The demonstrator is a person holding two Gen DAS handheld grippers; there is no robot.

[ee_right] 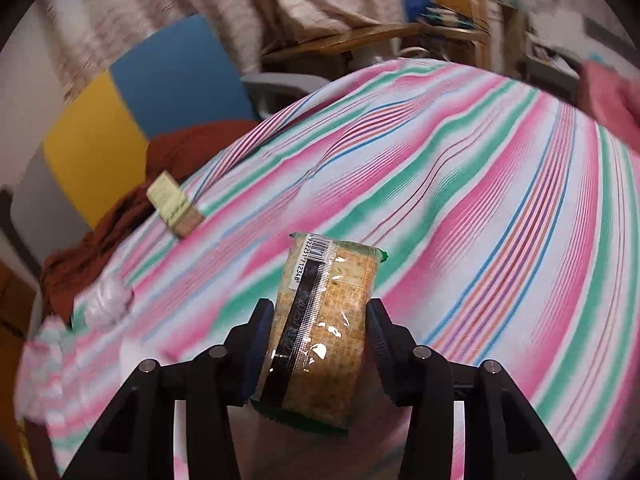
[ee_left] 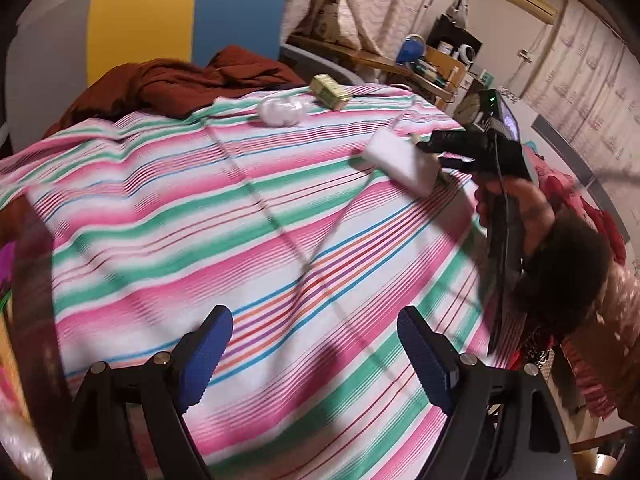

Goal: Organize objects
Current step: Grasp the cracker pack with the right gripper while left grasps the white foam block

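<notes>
Two grippers: right gripper (ee_right: 318,340) has its jaws clamped on the cracker pack (ee_right: 320,320) above the striped bed (ee_right: 460,200); left gripper (ee_left: 316,354) stands apart, empty. I'd squeeze lightly, carry it level toward the green box (ee_right: 174,210).

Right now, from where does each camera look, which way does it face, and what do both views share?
Left wrist: sits behind the open left claw, looks down across the striped bedspread; the person's hand and right claw show at right.
Right wrist: sits behind the right claw, shut on a wrapped snack pack, facing the bed.
Shared: bedspread, green box, rust-red cloth, yellow-and-blue panel.
</notes>
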